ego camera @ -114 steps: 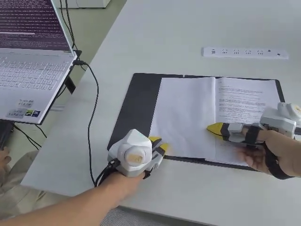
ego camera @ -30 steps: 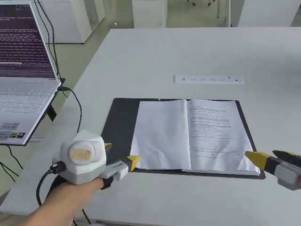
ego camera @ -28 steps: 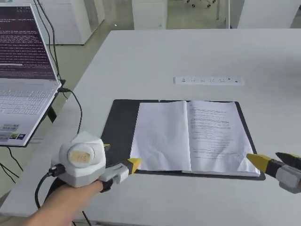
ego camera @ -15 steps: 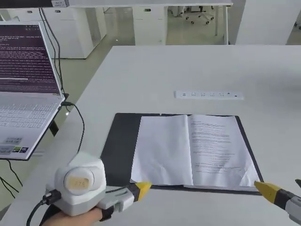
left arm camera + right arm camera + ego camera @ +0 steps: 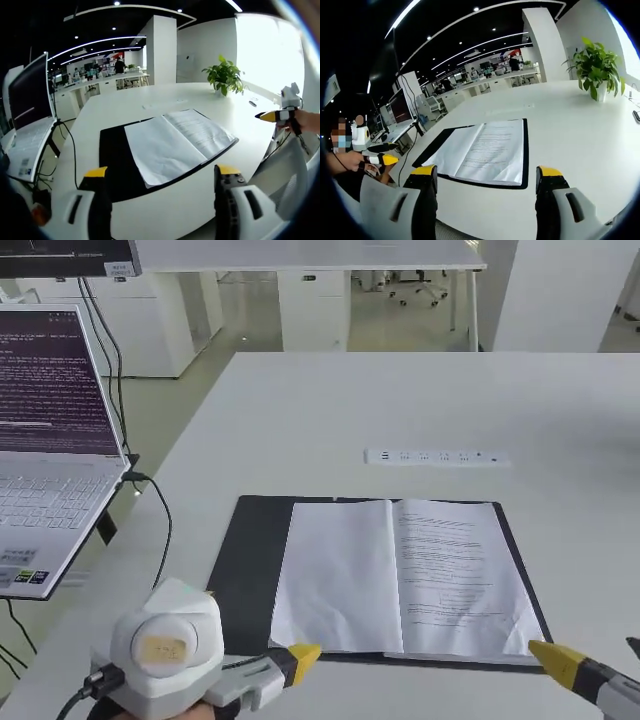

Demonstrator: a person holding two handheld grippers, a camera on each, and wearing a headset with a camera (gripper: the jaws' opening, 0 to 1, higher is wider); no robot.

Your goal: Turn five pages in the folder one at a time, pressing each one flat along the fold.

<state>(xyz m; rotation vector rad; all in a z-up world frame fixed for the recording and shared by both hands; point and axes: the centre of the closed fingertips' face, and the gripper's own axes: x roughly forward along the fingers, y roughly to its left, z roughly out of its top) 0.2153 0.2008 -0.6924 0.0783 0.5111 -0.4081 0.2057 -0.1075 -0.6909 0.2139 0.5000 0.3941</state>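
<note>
Black folder (image 5: 255,550) lies open flat, white pages (image 5: 400,575) spread

Black folder (image 5: 253,552), white pages (image 5: 335,578)

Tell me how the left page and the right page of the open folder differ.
The left page is blank, while the right page carries printed lines of text. A wide strip of the black folder shows beside the left page, whereas the right page reaches almost to the folder's edge. Both are white, lie open and meet at the fold.
</note>
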